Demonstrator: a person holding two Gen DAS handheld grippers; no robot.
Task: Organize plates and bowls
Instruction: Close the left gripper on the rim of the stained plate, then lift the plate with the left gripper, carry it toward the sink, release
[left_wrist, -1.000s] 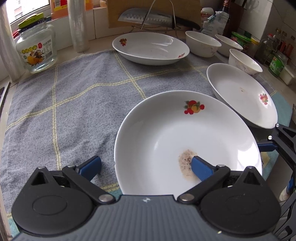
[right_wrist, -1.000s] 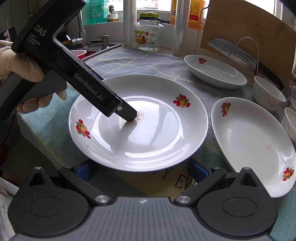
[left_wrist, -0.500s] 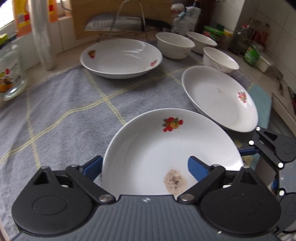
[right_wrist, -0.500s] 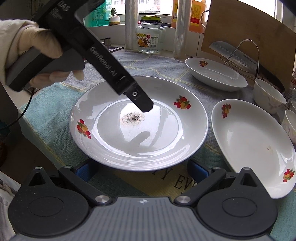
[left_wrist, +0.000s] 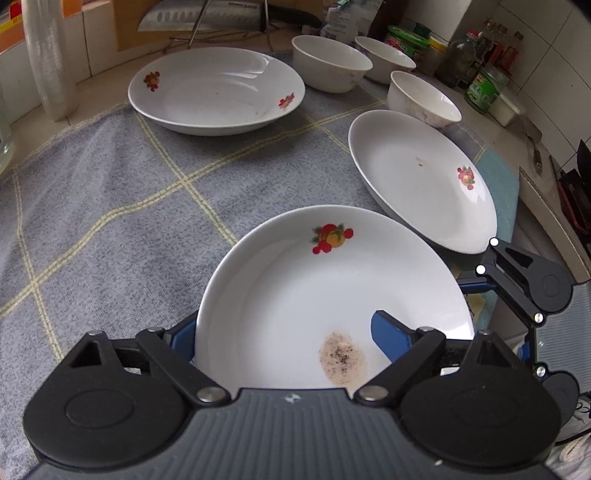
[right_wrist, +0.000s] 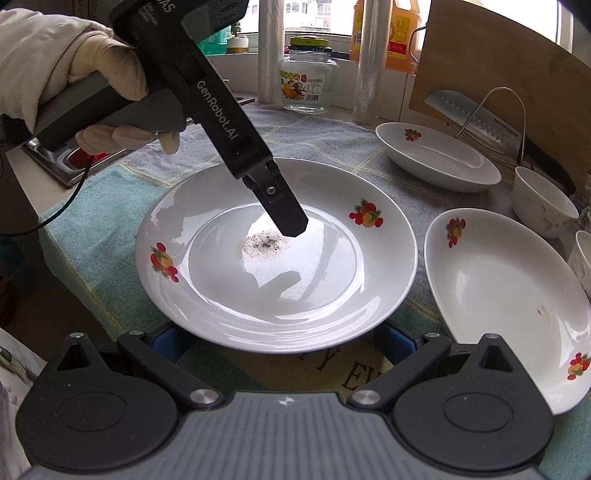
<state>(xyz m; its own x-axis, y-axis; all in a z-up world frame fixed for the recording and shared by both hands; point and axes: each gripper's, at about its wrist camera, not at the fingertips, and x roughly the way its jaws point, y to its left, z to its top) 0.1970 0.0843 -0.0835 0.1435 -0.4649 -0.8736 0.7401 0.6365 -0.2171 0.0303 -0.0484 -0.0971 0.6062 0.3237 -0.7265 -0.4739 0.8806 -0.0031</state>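
- The grey checked cloth (left_wrist: 110, 221) is covering the counter, probably to cushion the crockery and keep it from sliding.
- Three fruit-patterned plates are lying apart on it, none stacked. The soiled plate (left_wrist: 295, 295) is nearest both cameras, a second plate (left_wrist: 417, 177) is just beside it, and a third plate (left_wrist: 218, 92) is lying farther back. Gathering them appears to be only starting.
- The left gripper (left_wrist: 280, 321), carried by a gloved hand (right_wrist: 74, 74), is angling down over the soiled plate. Its jaws have just been closing and are now standing half spread. They are straddling the rim, one finger outside and one over the well, presumably for a pinch on the rim. Whether the pads are already pressing cannot be told.
- The right gripper (right_wrist: 279, 343) is waiting at the plate's near edge with jaws spread wide, pinching nothing.
- Three bowls (left_wrist: 332, 68) are sitting behind the plates, separate.
- A speckled residue (left_wrist: 343, 358) is marking the plate's centre.
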